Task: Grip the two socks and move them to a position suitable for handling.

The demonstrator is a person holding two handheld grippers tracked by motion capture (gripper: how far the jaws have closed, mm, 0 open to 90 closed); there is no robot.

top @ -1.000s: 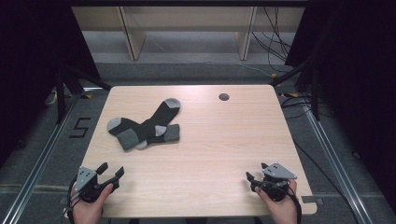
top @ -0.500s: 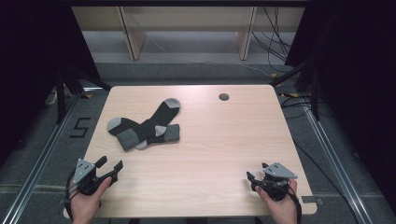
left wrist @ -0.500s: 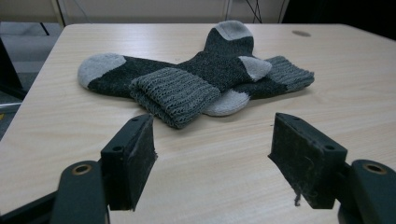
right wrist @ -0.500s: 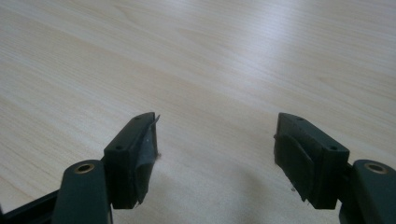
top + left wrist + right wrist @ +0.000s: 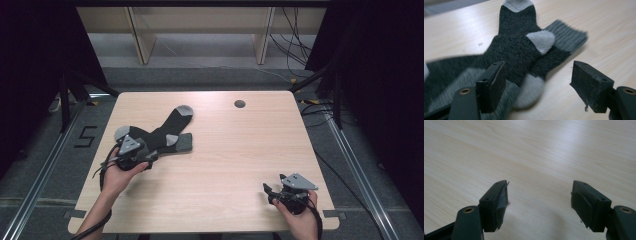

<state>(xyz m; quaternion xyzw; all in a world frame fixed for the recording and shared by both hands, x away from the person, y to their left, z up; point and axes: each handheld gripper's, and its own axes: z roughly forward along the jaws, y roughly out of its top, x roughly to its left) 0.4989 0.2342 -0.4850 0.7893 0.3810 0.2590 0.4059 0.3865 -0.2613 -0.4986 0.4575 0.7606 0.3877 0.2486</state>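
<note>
Two dark grey socks (image 5: 167,131) with light grey toes and heels lie crossed on the left half of the wooden table (image 5: 240,150). My left gripper (image 5: 149,156) is at their near end. In the left gripper view the socks (image 5: 519,47) spread ahead of and under the open left gripper (image 5: 537,82); its jaws have just been opening a little further. A light grey patch lies low between the jaws, and the pads do not press on it. My right gripper (image 5: 270,192) rests near the table's front right corner, and in its own view the right gripper (image 5: 539,200) is open over bare wood.
A dark round hole (image 5: 239,104) sits in the tabletop near the far edge. Beyond the table stand pale shelf legs (image 5: 140,40) and loose cables (image 5: 295,35). A "5" marking (image 5: 85,136) is on the floor at the left.
My left gripper has moved from the table's front left corner forward and to the right, up to the socks. The right gripper has stayed put.
</note>
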